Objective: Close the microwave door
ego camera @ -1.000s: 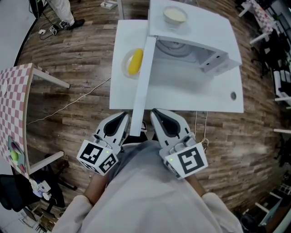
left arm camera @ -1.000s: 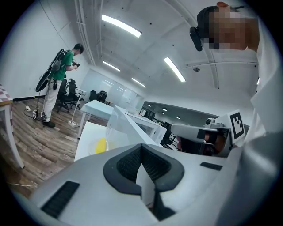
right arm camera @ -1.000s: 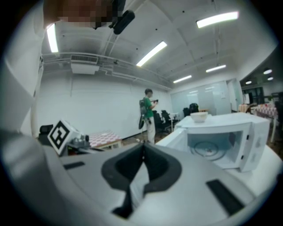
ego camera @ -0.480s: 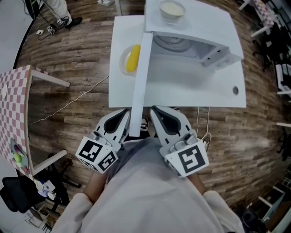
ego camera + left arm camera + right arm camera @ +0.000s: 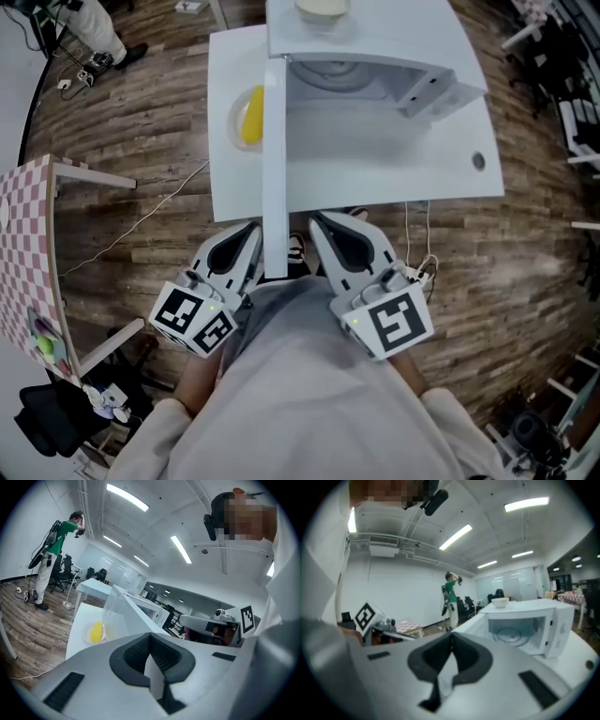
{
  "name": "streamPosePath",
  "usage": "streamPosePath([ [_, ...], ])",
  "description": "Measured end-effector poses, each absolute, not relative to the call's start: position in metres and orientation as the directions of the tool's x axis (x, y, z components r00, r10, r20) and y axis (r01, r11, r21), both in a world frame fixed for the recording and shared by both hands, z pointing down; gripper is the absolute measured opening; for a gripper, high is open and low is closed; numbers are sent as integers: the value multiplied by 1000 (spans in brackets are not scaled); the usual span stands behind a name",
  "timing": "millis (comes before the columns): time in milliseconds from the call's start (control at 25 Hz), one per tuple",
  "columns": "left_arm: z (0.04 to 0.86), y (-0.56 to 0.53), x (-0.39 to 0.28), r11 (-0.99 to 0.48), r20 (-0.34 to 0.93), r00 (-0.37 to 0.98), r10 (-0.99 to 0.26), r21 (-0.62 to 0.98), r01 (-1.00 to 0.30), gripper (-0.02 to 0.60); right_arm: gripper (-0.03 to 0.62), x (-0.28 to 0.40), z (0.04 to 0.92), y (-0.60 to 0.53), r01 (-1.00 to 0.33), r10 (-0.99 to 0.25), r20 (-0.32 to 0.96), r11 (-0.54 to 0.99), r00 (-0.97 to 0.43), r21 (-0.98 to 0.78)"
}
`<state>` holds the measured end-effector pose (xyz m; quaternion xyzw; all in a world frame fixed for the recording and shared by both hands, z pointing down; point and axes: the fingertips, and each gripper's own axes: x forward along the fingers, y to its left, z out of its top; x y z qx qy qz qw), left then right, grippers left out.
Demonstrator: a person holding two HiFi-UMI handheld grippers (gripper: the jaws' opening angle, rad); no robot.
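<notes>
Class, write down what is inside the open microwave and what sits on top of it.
Inside the microwave shows a glass turntable with nothing on it. On top stands a white bowl; its wall hides its inside, so its contents cannot be told.

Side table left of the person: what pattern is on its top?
Pink-and-white checks on the side table, clearest in head view.

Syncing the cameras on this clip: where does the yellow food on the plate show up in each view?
Head view: yellow food upper left of centre, just left of the open microwave door.
Left gripper view: yellow food at lower left, left of the microwave door.
Right gripper view: not in it.
Shared landmark: the microwave door, standing open in all three views.
</notes>
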<state>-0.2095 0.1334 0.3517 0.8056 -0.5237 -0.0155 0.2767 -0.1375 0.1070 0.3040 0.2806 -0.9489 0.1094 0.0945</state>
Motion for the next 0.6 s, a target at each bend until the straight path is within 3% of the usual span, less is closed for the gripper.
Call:
streamPosePath([
  [600,349,129,-192,-331,253,491,-833,484,-810,15,23,-121,306,100,-590,-545,251,790,-800,-165],
])
